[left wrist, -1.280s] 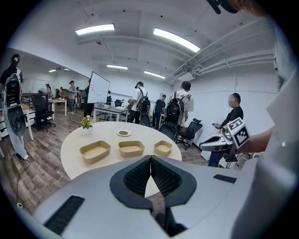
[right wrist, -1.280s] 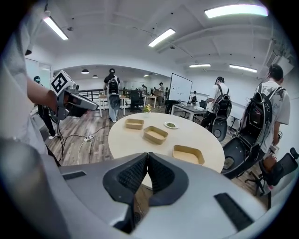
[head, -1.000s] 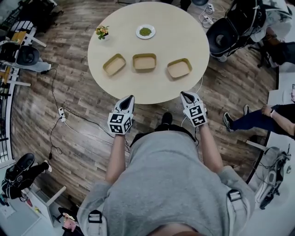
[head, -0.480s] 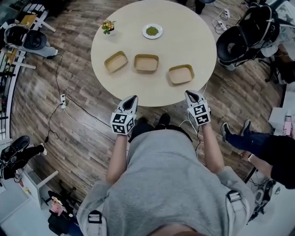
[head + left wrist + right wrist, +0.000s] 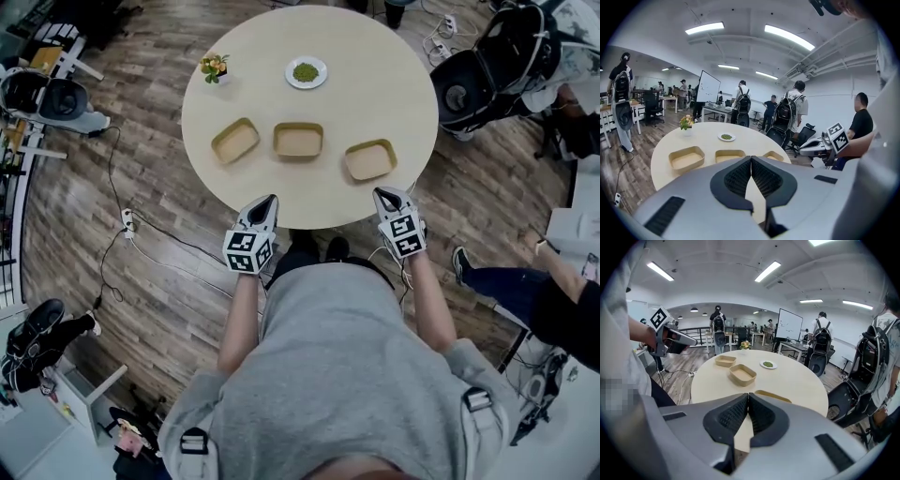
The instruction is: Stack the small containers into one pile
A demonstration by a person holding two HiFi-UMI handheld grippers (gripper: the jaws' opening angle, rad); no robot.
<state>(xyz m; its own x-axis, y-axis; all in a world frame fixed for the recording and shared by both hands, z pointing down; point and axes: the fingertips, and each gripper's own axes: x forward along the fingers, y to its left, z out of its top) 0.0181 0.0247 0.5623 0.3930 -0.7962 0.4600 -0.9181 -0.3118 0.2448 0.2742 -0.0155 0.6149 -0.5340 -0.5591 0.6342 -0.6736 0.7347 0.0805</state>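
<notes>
Plainly shut and empty, the left gripper and the right gripper hover at the near rim of the round table.

Each gripper view shows its own pads pressed tip to tip, with only tabletop seen through the slit below them. The head view cannot show that, but it alone lays out the whole row. The right container is just ahead of the right gripper, the middle container is ahead between both grippers, and the left container is ahead of the left gripper, slightly to its left. All three lie apart, unstacked, each showing a bare tan floor. Farther off, a white plate holds something green, near a small flower pot. Both forearms reach forward, grippers tilted downward, marker cubes uppermost.
</notes>
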